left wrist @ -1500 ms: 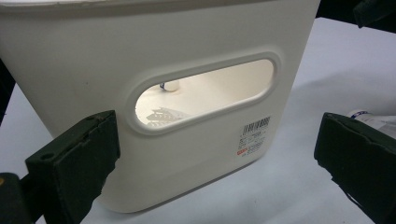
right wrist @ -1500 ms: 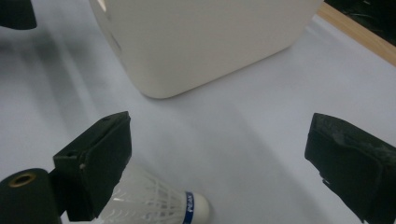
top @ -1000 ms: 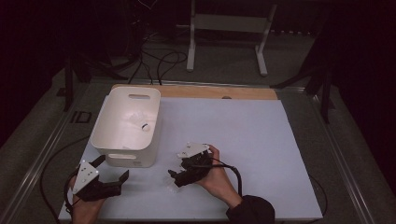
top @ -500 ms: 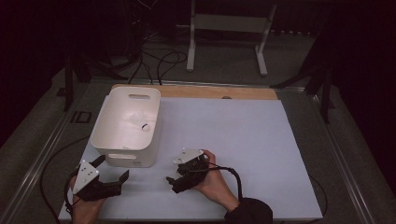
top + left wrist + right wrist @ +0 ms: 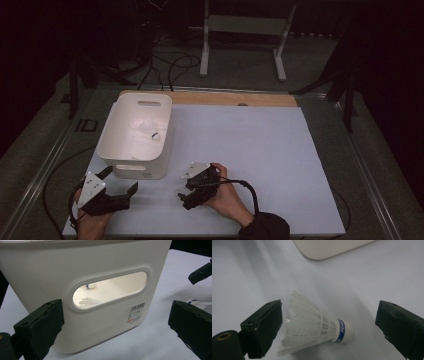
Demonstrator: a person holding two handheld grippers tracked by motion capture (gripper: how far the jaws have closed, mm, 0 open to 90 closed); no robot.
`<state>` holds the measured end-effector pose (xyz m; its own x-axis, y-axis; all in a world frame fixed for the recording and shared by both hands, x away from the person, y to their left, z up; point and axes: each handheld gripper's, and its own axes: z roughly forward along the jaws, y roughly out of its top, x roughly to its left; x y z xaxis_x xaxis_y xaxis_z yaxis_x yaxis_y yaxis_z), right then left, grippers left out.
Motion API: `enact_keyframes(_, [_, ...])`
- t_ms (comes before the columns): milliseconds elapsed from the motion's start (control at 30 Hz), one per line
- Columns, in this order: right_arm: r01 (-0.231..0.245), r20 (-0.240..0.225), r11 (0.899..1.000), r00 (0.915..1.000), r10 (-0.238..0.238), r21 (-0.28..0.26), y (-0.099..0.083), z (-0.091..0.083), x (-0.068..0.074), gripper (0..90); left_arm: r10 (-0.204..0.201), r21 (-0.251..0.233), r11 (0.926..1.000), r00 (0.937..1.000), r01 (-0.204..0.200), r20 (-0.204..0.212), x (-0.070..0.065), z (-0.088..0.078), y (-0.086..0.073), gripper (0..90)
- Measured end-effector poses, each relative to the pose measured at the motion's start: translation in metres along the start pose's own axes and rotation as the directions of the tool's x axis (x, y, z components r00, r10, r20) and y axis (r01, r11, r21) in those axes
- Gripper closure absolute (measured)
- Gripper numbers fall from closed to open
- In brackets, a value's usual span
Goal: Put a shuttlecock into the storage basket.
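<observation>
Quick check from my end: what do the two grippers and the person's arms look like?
Both the left gripper and the right gripper are black, each with two blocky black jaws and a pale grey three-cornered plate on top. A black cable trails from each. The right forearm wears a dark sleeve. No markings are legible on the grippers.

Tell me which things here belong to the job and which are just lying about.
Part of the job:
shuttlecock lying on its side between the open right gripper jaws
white bin, another shuttlecock already inside
left gripper, open, facing the bin's near wall

Just lying about:
white metal stand on the floor beyond the table
floor cables
</observation>
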<state>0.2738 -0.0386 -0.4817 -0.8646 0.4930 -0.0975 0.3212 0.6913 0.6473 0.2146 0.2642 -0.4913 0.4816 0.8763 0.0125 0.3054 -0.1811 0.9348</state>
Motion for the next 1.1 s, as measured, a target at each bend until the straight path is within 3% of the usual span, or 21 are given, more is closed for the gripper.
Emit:
enact_keyframes(467, [-0.08, 0.109, 0.997, 0.9908, 0.081, -0.011, -0.001, -0.016, -0.025, 7.9, 0.001, 0.0, 1.0, 1.0, -0.001, 0.0, 0.0, 0.0, 0.0, 1.1])
enact_keyframes(800, [-0.134, 0.128, 0.991, 0.9826, 0.135, -0.017, -0.006, -0.025, -0.041, 17.3, 0.001, 0.0, 1.0, 1.0, -0.001, 0.0, 0.0, 0.001, 0.0, 1.1])
enact_keyframes(967, [-0.137, 0.121, 0.99, 0.9831, 0.138, -0.013, -0.01, -0.026, -0.042, 28.8, 0.001, 0.0, 1.0, 1.0, -0.001, -0.001, 0.0, 0.001, 0.0, 1.1])
enact_keyframes(1000, [-0.141, 0.119, 0.99, 0.9826, 0.143, -0.019, -0.01, -0.026, -0.042, 36.3, 0.001, 0.001, 1.0, 1.0, -0.001, -0.001, 0.0, 0.001, 0.0, 1.1])
enact_keyframes(1100, [-0.151, 0.108, 0.988, 0.9821, 0.154, -0.031, -0.01, -0.027, -0.044, 45.6, 0.001, 0.0, 1.0, 1.0, -0.001, 0.0, 0.0, 0.001, 0.0, 1.1])
